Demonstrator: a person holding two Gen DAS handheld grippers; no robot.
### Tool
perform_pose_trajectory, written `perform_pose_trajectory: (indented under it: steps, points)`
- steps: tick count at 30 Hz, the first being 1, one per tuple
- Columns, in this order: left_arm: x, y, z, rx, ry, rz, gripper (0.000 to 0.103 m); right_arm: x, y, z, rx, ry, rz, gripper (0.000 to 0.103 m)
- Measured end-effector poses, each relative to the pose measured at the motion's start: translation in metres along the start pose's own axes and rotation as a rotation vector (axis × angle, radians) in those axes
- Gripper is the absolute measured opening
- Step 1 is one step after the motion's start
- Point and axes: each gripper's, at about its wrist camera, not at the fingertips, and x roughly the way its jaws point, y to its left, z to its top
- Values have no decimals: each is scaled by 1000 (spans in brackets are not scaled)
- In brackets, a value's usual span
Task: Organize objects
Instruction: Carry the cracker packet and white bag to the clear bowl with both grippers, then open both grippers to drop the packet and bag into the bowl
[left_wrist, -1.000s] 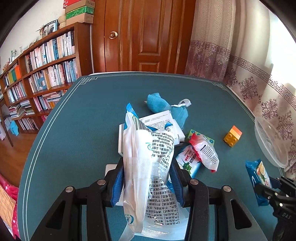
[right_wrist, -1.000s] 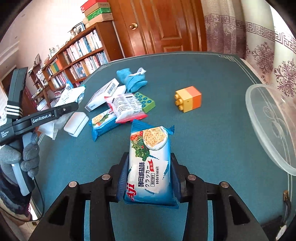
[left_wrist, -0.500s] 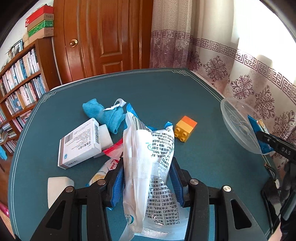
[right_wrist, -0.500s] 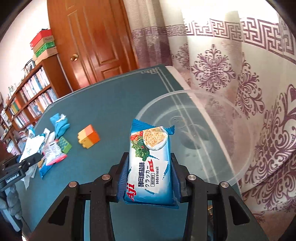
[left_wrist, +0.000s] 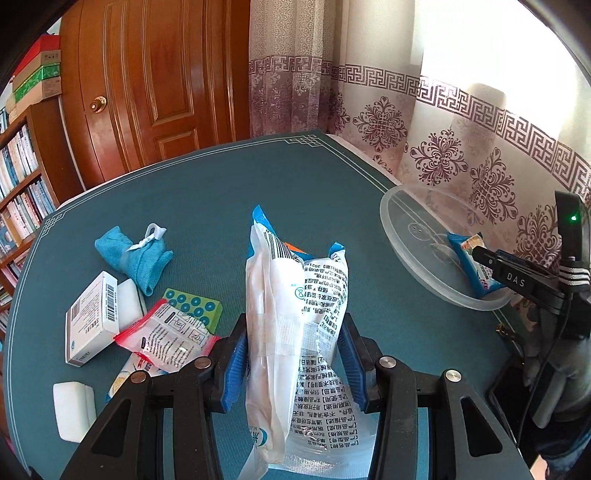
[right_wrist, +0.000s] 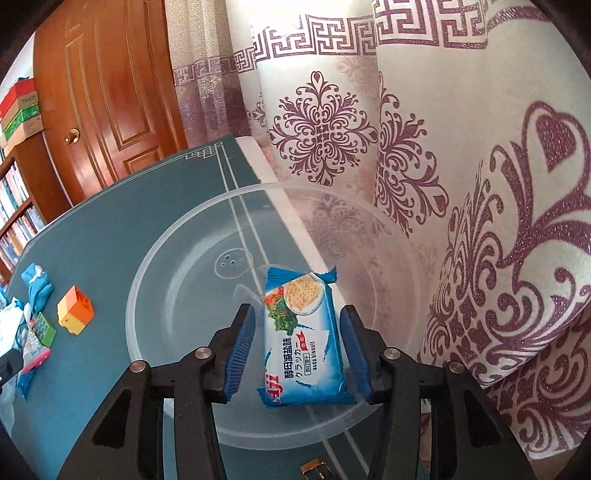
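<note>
My left gripper (left_wrist: 293, 363) is shut on a white plastic bag with printed text (left_wrist: 295, 332), held above the green table. My right gripper (right_wrist: 297, 350) is open over a clear plastic bowl (right_wrist: 177, 254) at the table's right edge. A blue soda biscuit pack (right_wrist: 303, 336) lies between its fingers, apart from both pads, in the bowl. The bowl (left_wrist: 410, 251) and the pack (left_wrist: 471, 264) also show in the left wrist view, with the right gripper beside them.
On the table's left lie a blue cloth (left_wrist: 136, 254), a white box (left_wrist: 92, 317), a red-edged sachet (left_wrist: 166, 338), a green dotted card (left_wrist: 195, 308) and white blocks (left_wrist: 72, 410). An orange-yellow toy brick (right_wrist: 75, 310) sits left of the bowl. Curtains (right_wrist: 443, 147) hang close on the right.
My right gripper has opened and let go of the biscuit pack, which now lies in the bowl. My left gripper has swung further right with the bag.
</note>
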Motion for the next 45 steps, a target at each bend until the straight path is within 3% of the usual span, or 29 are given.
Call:
perform_pose_trajectory:
  steps: [7,21,33,34,37,45]
  points:
    - [16,-25,15,28,17,-56,48,-19,5,-10,-42,-36,26,51]
    - [54,-81,61,68,19,-181,49,-39,3,-31,-39,-20,138,51]
    - [84,-126,85,127,-8,-233,50,-42,-3,-36,-6,-30,167,51]
    - [87,-128,87,127,-10,-234,53,-42,-4,-36,-5,-31,167,51]
    - [88,-127,91,120,-50,-232,76,-42,-4,-36,-6,-36,166,51]
    - [79,-114,86,117,-77,-198,77,-41,-2,-37,-9,-40,166,51]
